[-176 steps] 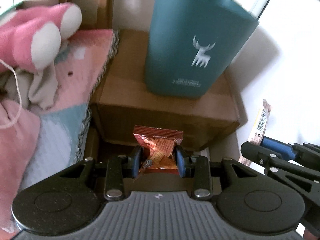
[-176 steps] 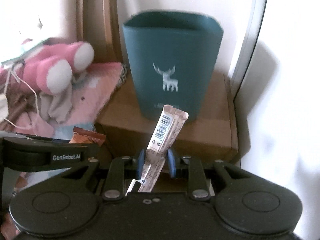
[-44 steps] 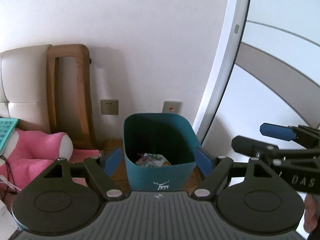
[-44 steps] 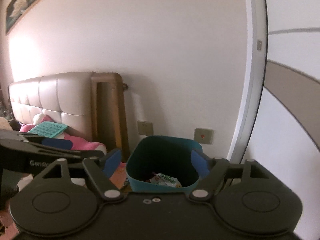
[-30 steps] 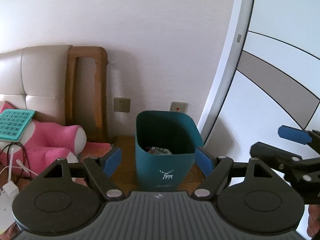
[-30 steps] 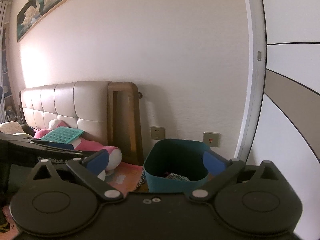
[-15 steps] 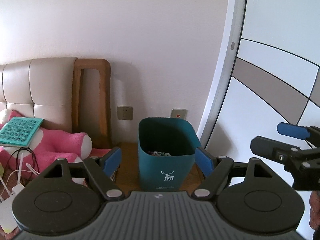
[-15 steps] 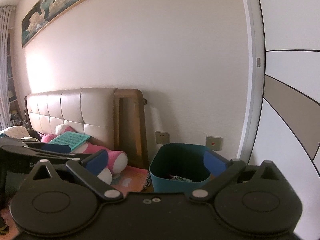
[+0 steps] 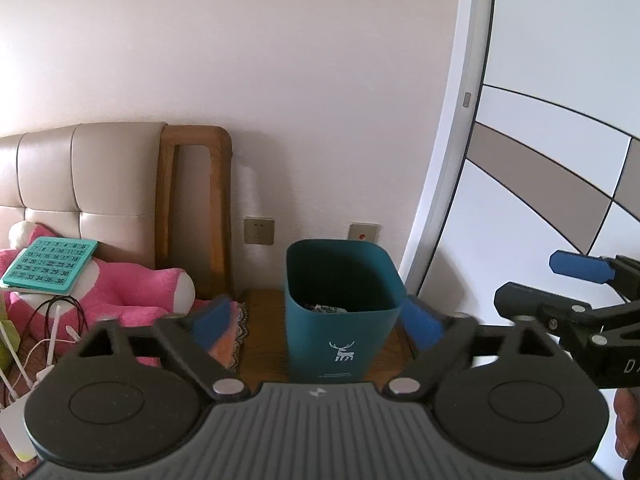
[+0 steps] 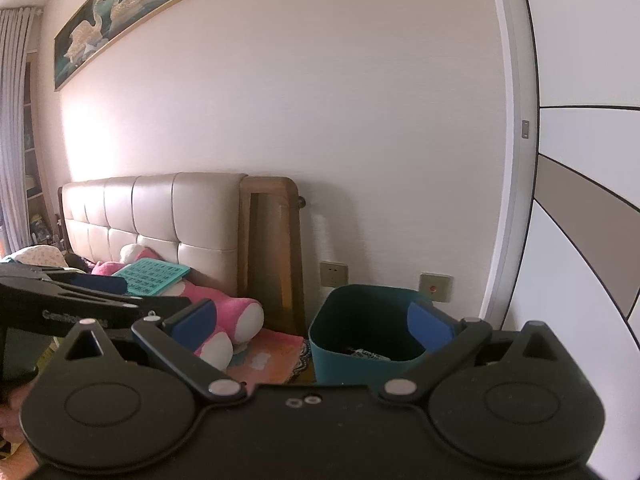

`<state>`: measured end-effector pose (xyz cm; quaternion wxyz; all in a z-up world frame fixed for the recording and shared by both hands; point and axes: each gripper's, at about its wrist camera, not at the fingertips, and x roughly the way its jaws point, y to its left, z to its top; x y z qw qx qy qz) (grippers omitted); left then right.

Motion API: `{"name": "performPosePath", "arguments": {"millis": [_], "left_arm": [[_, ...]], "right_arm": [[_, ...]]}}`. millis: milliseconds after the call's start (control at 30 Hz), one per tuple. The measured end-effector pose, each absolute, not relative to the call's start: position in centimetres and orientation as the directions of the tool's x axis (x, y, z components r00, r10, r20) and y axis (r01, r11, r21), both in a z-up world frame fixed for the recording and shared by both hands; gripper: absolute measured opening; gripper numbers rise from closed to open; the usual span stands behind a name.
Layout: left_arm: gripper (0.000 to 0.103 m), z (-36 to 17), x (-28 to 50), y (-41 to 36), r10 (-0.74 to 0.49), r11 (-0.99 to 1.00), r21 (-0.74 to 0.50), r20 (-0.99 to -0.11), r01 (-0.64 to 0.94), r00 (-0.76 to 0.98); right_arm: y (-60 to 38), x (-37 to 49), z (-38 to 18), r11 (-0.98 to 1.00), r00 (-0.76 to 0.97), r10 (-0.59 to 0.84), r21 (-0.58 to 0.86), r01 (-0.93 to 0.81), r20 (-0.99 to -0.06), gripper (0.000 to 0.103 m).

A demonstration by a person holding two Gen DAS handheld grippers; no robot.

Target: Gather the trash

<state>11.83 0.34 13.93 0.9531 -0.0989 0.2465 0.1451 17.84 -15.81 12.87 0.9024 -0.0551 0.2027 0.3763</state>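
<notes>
A teal trash bin (image 9: 342, 308) with a white deer logo stands on a brown stand by the wall. Wrappers (image 9: 326, 309) lie inside it; they also show in the right wrist view (image 10: 368, 354). My left gripper (image 9: 316, 322) is open and empty, held back from the bin. My right gripper (image 10: 312, 322) is open and empty, higher and farther back from the bin (image 10: 360, 328). The right gripper's blue-tipped fingers (image 9: 576, 268) show at the right edge of the left wrist view. The left gripper shows at the left of the right wrist view (image 10: 80, 296).
A bed with a beige padded headboard (image 10: 160, 216) and wooden post (image 9: 196, 208) lies left of the bin. A pink plush toy (image 9: 132, 284), a teal number board (image 9: 50, 266) and white cables (image 9: 24, 356) lie on it. A white wardrobe (image 9: 540, 200) stands at right.
Earlier each gripper was shut on a wrapper near the bin. Both are now open and empty, wrappers lie in the bin, and both grippers have drawn back and up from it.
</notes>
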Motion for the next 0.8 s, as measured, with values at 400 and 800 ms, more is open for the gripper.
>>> {"name": "performPosePath", "arguments": {"millis": [400, 800], "left_arm": [[0.102, 14.3, 11.36, 0.22, 0.233, 0.936, -0.123, -0.486, -0.33, 0.842], [0.102, 14.47, 11.36, 0.06, 0.239, 0.934, -0.123, -0.481, -0.335, 0.844]], "right_arm": [[-15.8, 17.73, 13.09, 0.712, 0.638, 0.654, 0.048, -0.7, -0.406, 0.102], [-15.92, 17.91, 12.92, 0.715, 0.637, 0.654, 0.059, -0.697, -0.407, 0.102]]}}
